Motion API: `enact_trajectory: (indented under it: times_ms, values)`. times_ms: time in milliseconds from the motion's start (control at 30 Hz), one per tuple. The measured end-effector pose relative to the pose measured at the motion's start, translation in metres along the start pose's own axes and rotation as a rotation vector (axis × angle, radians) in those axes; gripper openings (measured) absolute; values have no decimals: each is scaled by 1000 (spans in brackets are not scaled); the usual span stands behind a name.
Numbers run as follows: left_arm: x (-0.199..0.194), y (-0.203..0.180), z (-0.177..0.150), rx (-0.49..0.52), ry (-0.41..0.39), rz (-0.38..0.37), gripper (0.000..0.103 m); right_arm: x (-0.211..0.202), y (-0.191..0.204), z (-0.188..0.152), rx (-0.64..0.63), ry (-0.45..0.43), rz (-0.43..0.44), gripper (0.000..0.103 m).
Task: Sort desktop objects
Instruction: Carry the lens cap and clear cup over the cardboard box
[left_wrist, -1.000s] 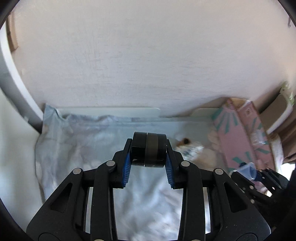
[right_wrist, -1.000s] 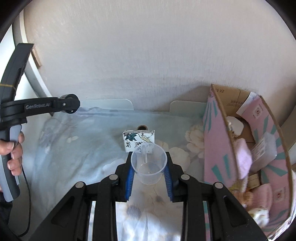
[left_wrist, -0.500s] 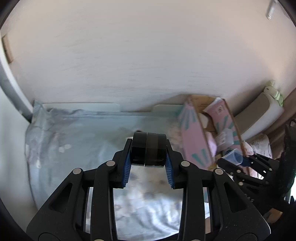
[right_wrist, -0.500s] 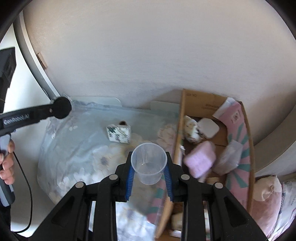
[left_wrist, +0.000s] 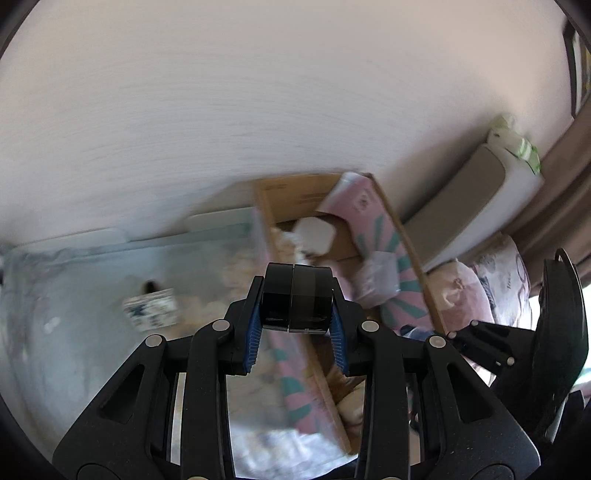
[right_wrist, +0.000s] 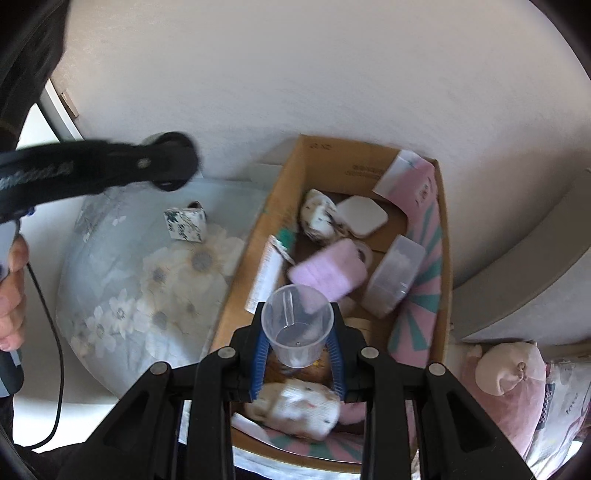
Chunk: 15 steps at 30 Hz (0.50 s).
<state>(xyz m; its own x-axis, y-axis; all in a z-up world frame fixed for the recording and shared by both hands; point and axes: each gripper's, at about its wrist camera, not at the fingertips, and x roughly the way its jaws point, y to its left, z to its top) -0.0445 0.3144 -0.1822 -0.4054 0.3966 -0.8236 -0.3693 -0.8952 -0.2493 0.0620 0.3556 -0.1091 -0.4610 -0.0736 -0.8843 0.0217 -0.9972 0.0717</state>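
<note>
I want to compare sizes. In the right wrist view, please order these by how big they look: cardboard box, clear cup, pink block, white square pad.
1. cardboard box
2. clear cup, though it is nearest the camera
3. pink block
4. white square pad

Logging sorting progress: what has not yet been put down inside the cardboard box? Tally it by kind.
Black roll, gripped by the left gripper: 1
Clear measuring cup, gripped by the right gripper above the cardboard box: 1
Patterned small box, on the floral cloth: 1
Total: 3
</note>
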Motion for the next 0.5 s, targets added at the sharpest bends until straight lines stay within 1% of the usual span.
enact_trajectory:
  times_ms: [200,333,500]
  values:
    - [39,-34,12,55,41,-8,29,5,-19,-7,-8,15,12,27]
    - [62,-43,14,61,67,-9,29,10,-26,-10,-31,30,20,27]
    - [84,-47,13,44,94,-9,29,17,-31,-13,-61,47,35,27]
